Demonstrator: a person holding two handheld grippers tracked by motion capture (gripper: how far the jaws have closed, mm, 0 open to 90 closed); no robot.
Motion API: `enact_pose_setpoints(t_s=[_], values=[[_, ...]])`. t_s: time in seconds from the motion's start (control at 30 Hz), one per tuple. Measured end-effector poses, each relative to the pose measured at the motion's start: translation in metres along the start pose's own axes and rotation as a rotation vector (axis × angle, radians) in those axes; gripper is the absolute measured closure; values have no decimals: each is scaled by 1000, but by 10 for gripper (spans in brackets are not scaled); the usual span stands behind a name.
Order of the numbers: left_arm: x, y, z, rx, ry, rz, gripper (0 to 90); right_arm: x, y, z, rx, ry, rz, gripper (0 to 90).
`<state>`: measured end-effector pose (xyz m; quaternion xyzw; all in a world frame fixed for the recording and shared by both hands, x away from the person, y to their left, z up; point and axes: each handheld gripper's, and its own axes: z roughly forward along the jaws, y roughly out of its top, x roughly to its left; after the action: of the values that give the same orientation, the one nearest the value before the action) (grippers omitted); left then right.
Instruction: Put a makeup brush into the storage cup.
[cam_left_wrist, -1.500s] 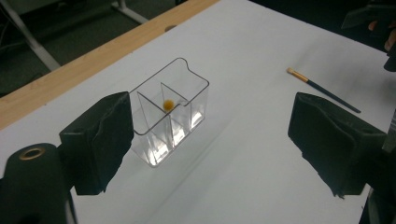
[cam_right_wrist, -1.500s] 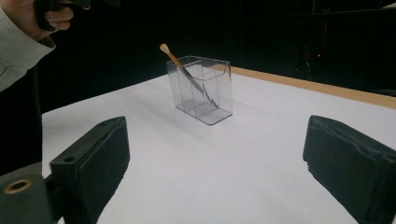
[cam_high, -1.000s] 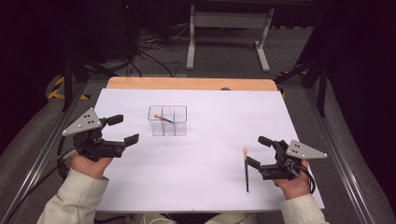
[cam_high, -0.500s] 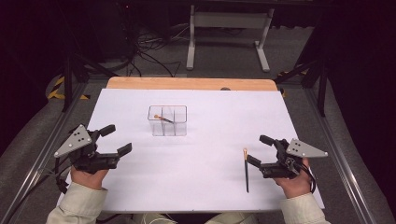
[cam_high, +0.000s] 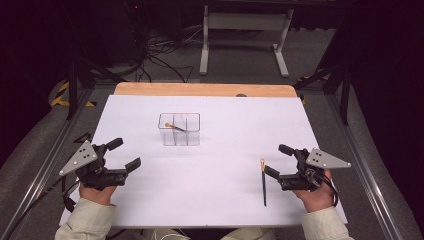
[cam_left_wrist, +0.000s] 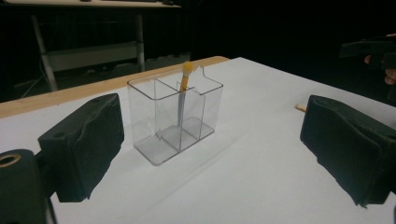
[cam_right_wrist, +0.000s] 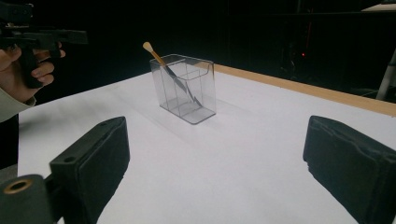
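Observation:
A clear plastic box (cam_high: 179, 129) with compartments stands mid-table, and a thin brush (cam_high: 173, 126) with a pale tip leans inside it. The left gripper view has the box (cam_left_wrist: 175, 116) straight ahead with the brush (cam_left_wrist: 183, 93) upright in it. A second dark brush (cam_high: 263, 182) lies flat on the white sheet, just left of my right gripper (cam_high: 276, 160). That gripper is open and empty. My left gripper (cam_high: 125, 153) is low at the near left, apart from the box. Its jaws have just been opening, with nothing between them.
The white sheet (cam_high: 225, 200) covers the table, and a wooden strip (cam_high: 205, 90) runs along the far edge. Metal rails flank both sides. A stand's legs and cables lie on the dark floor beyond.
My left hand has sunk toward the table and drawn back to the near-left edge. Its jaws stand a little wider. The right hand and both brushes have not moved.

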<state>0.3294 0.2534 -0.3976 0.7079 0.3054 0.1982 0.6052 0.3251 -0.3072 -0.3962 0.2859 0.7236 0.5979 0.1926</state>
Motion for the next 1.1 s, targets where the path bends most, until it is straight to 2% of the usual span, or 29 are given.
enact_pose_setpoints(t_s=[0.27,0.47,0.6,0.83,0.97,1.03,1.1], values=[[-1,-8,5,19,-2,15,61,1,2,1,17,-15,-1,61],[-2,-12,7,31,-8,21,47,1,4,4,61,-27,12,55],[-1,-14,9,38,-3,23,45,1,5,7,100,-30,14,42],[-4,-14,9,49,3,43,45,2,9,11,184,-85,8,31],[-3,-14,13,54,6,37,46,3,12,14,246,-83,18,35],[-5,-15,15,56,4,53,46,3,14,16,272,-71,33,35],[-5,-15,15,60,1,56,46,3,16,17,292,-69,23,47]])
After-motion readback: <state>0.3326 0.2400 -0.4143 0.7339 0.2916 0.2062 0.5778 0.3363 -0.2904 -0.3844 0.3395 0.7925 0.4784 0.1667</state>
